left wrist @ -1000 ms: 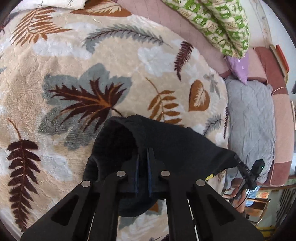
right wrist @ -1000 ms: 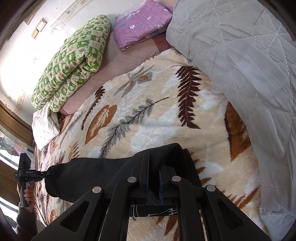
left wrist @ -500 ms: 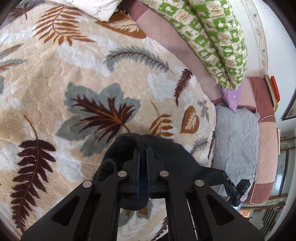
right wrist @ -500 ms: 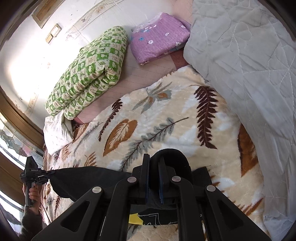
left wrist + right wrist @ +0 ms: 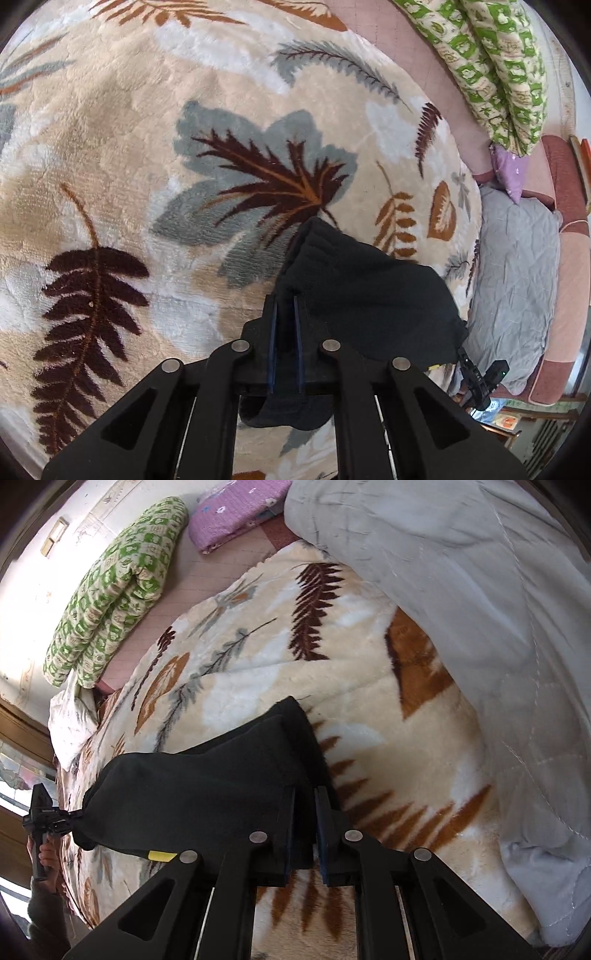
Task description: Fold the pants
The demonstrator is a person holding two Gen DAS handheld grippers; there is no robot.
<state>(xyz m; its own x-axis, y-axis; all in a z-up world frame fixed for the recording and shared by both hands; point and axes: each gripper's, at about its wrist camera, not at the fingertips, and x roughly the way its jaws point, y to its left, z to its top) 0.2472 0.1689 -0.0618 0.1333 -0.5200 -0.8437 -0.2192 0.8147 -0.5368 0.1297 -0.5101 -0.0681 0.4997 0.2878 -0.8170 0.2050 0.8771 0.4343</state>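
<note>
Pants [image 5: 362,295] hang stretched between your two tools over the leaf-patterned blanket [image 5: 184,147] on the bed, dark fabric gathered into bunches at either end. Your left gripper [image 5: 285,306] is clamped on one bunch of the cloth, its blue pads pressed tight with the fabric running between them and a loose fold drooping below. Your right gripper [image 5: 306,805] is likewise clamped on the other end, with the seam edge rising past its tips and a small yellow tag [image 5: 161,856] showing beneath the hanging part. From each wrist camera you can see the other tool at the far end of the span, and in the right view a hand [image 5: 46,856] gripping the left tool's handle. As I read it, you are carrying the garment to be laid on the blanket, either to spread it flat or to bring one half over the other; which fold this is I cannot tell, since most of the cloth is hidden under the tools. Your next move calls for keeping both grips firm and the span taut, lowering the two ends evenly so the edges line up and no crease gets trapped underneath. Keep clear of the grey quilt [image 5: 461,590] to your right, so the pants land on the blanket alone.
</note>
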